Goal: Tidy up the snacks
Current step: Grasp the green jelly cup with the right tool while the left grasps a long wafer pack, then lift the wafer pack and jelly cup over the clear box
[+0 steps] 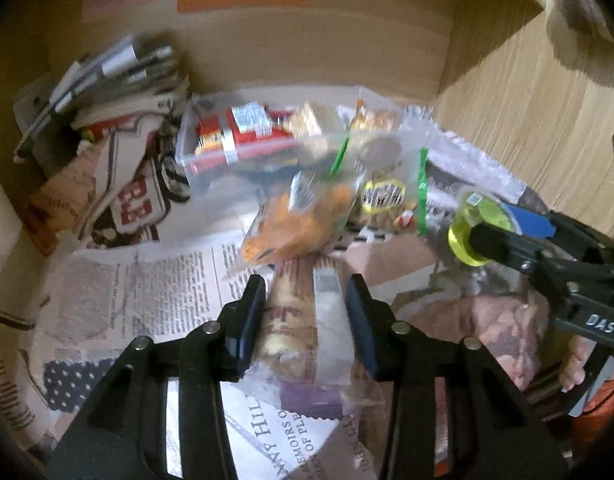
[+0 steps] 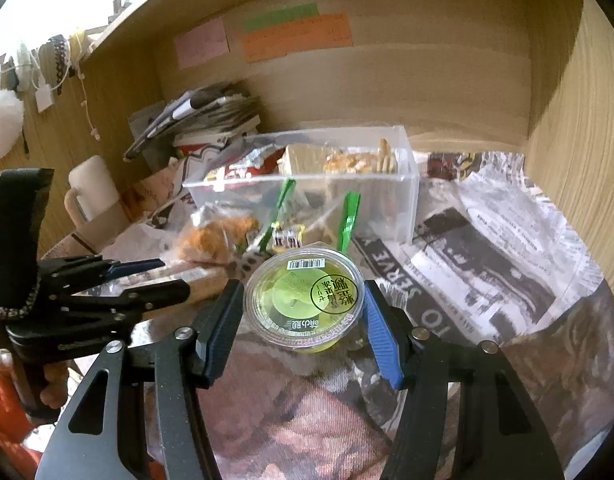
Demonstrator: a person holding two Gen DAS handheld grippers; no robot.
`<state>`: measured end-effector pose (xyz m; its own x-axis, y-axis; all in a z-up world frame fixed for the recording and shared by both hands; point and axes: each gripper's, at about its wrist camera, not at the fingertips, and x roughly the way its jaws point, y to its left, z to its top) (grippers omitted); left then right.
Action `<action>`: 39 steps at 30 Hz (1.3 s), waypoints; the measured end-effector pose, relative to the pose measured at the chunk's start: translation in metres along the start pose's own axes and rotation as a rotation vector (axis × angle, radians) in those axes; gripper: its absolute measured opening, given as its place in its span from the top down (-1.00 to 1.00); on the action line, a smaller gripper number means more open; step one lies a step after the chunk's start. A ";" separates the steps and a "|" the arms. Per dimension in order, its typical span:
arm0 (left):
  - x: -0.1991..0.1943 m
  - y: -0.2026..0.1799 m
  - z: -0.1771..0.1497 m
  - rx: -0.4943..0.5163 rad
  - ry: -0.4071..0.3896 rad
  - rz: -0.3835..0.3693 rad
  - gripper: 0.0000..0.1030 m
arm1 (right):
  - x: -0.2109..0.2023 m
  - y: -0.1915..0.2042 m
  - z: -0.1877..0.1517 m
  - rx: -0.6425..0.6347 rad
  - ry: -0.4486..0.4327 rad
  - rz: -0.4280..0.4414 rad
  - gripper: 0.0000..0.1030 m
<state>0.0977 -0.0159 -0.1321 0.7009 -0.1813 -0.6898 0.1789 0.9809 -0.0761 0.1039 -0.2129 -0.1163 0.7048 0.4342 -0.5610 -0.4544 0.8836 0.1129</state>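
Observation:
My left gripper (image 1: 307,312) is shut on a clear-wrapped snack packet (image 1: 295,344) with brown and purple print, held just above the newspaper. In the right wrist view the left gripper (image 2: 175,280) shows at the left. My right gripper (image 2: 303,320) is shut on a round green jelly cup (image 2: 299,292), its printed lid facing the camera; that cup (image 1: 475,228) also shows at the right of the left wrist view. Behind both stands a clear plastic bin (image 2: 403,184) holding several wrapped snacks. In front of the bin lie a bag of orange snacks (image 1: 295,220) and a green-seal zip bag (image 1: 387,192).
Newspaper (image 1: 155,288) lines the floor of a wooden cubby. A leaning stack of papers and pens (image 1: 107,76) fills the back left corner. A white mug (image 2: 91,192) stands at the left. The wooden side wall (image 2: 579,120) closes the right. Coloured sticky notes (image 2: 295,36) hang on the back panel.

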 end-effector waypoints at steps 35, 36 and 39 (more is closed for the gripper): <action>0.020 -0.013 -0.011 0.007 0.046 0.029 0.12 | -0.008 0.000 0.011 0.006 -0.026 0.000 -0.09; 0.016 -0.011 -0.008 0.002 0.035 0.026 0.12 | -0.009 0.000 0.014 0.004 -0.032 0.002 -0.09; 0.003 -0.005 0.005 -0.014 0.002 0.012 0.12 | -0.009 0.000 0.023 0.000 -0.044 0.010 -0.09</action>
<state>0.1026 -0.0217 -0.1298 0.7018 -0.1695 -0.6919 0.1605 0.9839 -0.0782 0.1103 -0.2128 -0.0924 0.7235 0.4505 -0.5231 -0.4620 0.8790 0.1181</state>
